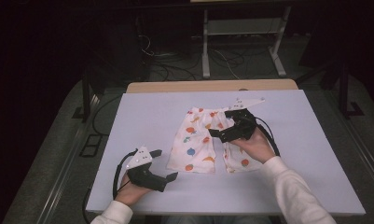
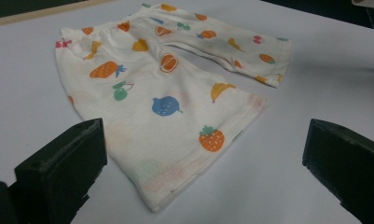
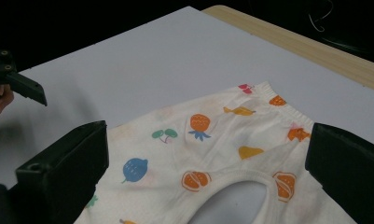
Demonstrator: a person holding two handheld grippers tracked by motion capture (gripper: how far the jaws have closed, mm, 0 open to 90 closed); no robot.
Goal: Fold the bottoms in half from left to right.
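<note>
Your shorts point(image 1: 201, 140) lie flat mid-table point(image 1: 147, 112), waistband at the far side, legs toward you. Your R gripper point(image 1: 226, 125) hovers over the shorts' right leg near the crotch, jaws spread wide, nothing pinched. Your L gripper point(image 1: 165, 164) sits just left of the shorts' near hem, apart from the cloth, jaws also spread & empty.

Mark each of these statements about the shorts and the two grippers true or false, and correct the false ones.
1. The shorts lie flat on the table. True.
2. The left gripper is shut on a leg hem. False: it is open, beside the shorts and apart from them.
3. The right gripper is over the shorts. True.
4. The shorts are plain white. False: they carry fruit prints.
5. The right gripper is open. True.
</note>
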